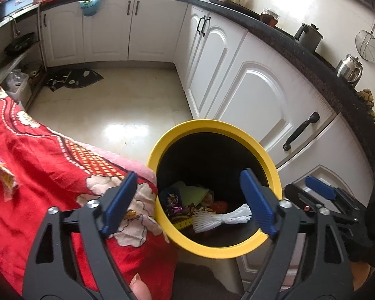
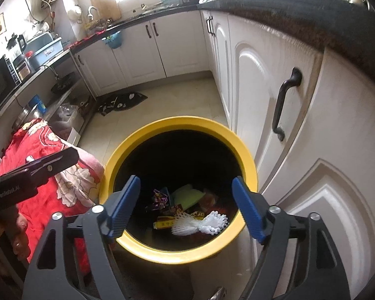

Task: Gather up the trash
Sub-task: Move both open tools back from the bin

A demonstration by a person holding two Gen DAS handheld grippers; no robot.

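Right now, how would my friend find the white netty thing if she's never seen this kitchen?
Find the round bin with the yellow rim on the floor, between the white cabinets and the red flowered blanket. Look down inside, at the side nearest the cameras. The white foam fruit net lies on top of the colourful wrappers; it is the only plain white, mesh-textured piece, pinched in its middle like a bow.

Black-framed left claw (image 1: 187,201) and right claw (image 2: 186,206), each with ribbed blue pads (image 2: 123,206) and silver screws (image 2: 97,209); "GenRobot.AI" lettering.
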